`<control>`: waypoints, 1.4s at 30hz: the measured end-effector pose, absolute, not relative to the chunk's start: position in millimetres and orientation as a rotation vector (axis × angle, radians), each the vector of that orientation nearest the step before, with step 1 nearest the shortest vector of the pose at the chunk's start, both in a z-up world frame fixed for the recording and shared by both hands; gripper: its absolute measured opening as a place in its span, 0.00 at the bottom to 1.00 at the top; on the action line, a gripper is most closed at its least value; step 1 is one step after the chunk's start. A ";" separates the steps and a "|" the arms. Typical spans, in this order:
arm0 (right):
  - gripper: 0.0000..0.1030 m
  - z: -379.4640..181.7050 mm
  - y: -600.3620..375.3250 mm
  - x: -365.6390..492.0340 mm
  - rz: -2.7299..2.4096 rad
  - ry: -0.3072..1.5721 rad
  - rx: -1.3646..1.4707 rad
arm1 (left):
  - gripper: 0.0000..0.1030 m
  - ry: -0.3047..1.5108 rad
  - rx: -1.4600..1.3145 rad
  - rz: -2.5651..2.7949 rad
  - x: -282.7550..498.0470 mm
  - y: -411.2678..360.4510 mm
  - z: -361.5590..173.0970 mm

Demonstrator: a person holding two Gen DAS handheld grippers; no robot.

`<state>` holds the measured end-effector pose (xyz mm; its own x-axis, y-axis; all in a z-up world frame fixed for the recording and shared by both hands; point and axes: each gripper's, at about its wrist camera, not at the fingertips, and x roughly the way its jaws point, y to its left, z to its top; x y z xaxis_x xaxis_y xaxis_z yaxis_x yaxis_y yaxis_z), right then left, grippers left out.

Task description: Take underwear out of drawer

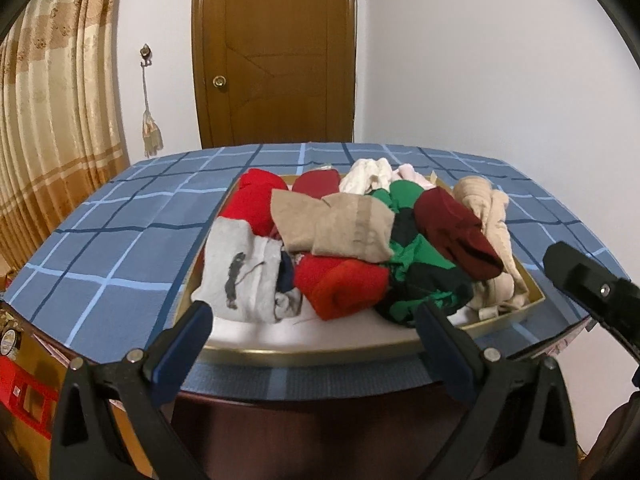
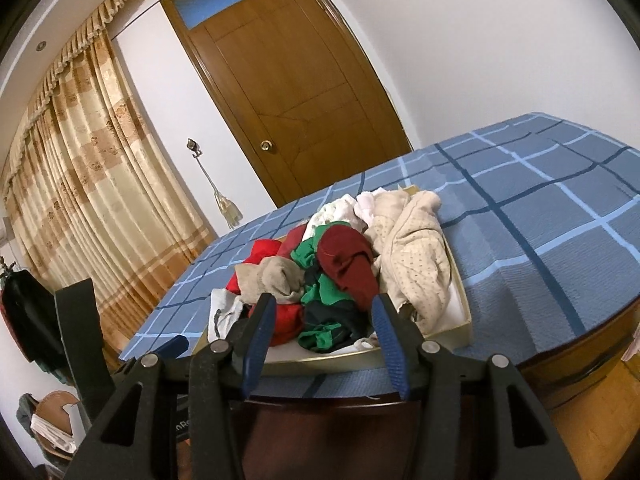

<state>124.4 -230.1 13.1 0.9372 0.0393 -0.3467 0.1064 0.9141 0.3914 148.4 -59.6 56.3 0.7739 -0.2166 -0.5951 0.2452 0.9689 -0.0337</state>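
Underwear (image 1: 352, 248) piled in drawer (image 1: 320, 354), frame centre, nothing lifted yet; left gripper (image 1: 316, 320) and right gripper (image 2: 324, 316) both gaped, empty. Approach step, so a single piece needs pinching next.

Left gripper (image 1: 316, 314): jaws stand wide apart, nothing between the blue pads (image 1: 182, 344); the fingers point forward and downward. Right gripper (image 2: 322, 314): jaws parted to a moderate gap, pads (image 2: 260, 340) clear of any contact, nothing held. In the left wrist view, the right gripper (image 1: 592, 288) appears at the right edge, beside the left one.
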 end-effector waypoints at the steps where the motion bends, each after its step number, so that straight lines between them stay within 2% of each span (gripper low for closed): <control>1: 0.52 14.0 -229.0 121.3 -0.038 0.352 0.413 | 1.00 0.633 0.048 -0.246 145.4 -59.1 57.0; 42: 0.52 28.8 -194.5 37.3 -0.049 0.216 0.289 | 1.00 0.499 0.071 -0.203 57.5 -37.7 78.6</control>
<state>37.3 -194.5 28.8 0.9758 -0.0171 -0.2179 0.0788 0.9575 0.2775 57.5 -37.7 78.6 0.8587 -0.1758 -0.4815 0.2102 0.9775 0.0181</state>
